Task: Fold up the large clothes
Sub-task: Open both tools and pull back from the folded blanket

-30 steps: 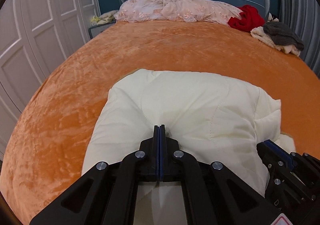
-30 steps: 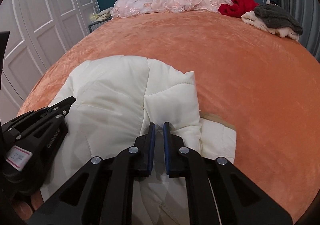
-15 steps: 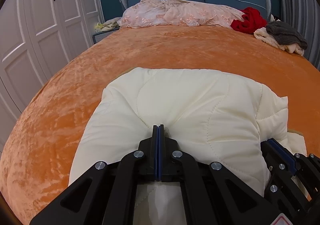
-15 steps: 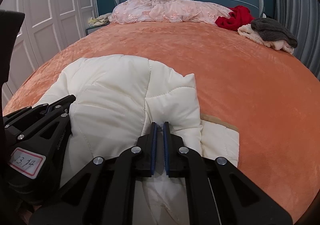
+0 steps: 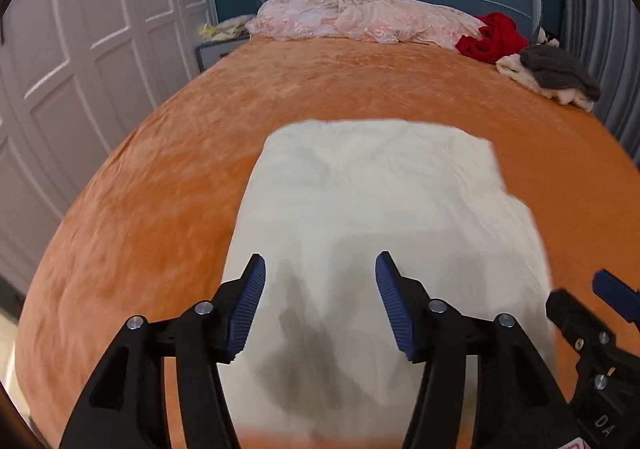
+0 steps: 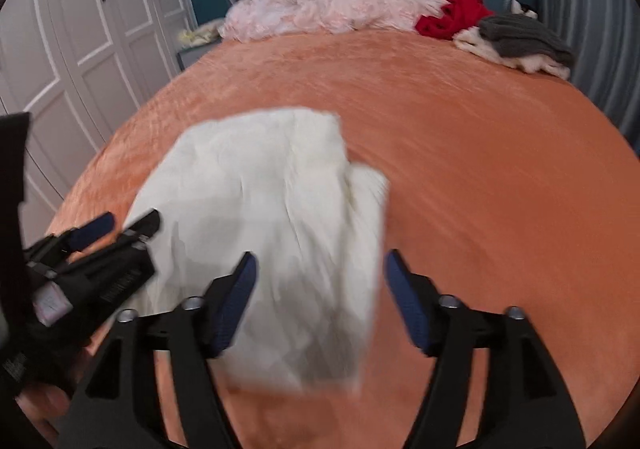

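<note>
- Cream padded garment (image 5: 384, 217) lies folded on the orange bed (image 5: 160, 177), below both tools.
- Left tool (image 5: 320, 301) and right tool (image 6: 318, 301) are opening, jaws wide, nothing between the pads; likely releasing it to leave the fold lying flat.
- Half a second ago both were clamped on the cloth; now it lies free and the tools sit higher.
- Pink bedding (image 5: 360, 15) and other clothes (image 5: 548, 71) sit well apart, by the headboard.

Left gripper (image 5: 320, 281) angled downward, jaws opening, wide apart, nothing pinched between pads. Right gripper (image 6: 320, 281) same tilt, jaws opening, pads clear. The two sit side by side, left one just left of right.
</note>
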A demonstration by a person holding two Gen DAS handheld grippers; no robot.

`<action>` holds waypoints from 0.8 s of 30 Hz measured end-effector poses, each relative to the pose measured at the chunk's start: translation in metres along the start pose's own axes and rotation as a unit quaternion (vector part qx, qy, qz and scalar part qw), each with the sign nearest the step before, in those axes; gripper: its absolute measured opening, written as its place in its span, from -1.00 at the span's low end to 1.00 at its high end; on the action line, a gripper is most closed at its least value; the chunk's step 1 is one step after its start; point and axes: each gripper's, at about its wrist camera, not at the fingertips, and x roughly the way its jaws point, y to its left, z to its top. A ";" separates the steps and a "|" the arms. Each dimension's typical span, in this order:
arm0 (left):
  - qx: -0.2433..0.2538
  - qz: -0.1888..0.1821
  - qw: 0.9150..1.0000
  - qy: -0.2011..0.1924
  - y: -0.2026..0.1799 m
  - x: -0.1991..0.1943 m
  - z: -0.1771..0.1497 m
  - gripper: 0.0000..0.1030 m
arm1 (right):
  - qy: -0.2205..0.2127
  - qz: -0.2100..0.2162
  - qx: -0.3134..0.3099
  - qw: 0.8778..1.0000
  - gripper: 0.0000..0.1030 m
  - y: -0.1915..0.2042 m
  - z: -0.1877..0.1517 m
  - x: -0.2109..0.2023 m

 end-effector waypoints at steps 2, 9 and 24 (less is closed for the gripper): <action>0.001 0.005 1.000 0.009 0.000 -0.026 -0.019 0.21 | 0.010 -0.008 0.009 1.000 0.43 -0.005 -0.022 -0.029; 0.004 0.007 1.000 0.029 -0.011 -0.102 -0.085 0.31 | 0.025 -0.010 0.025 0.999 0.46 -0.008 -0.086 -0.094; -0.003 0.023 0.999 0.029 -0.012 -0.160 -0.146 0.30 | 0.015 -0.021 -0.015 1.000 0.46 0.004 -0.140 -0.151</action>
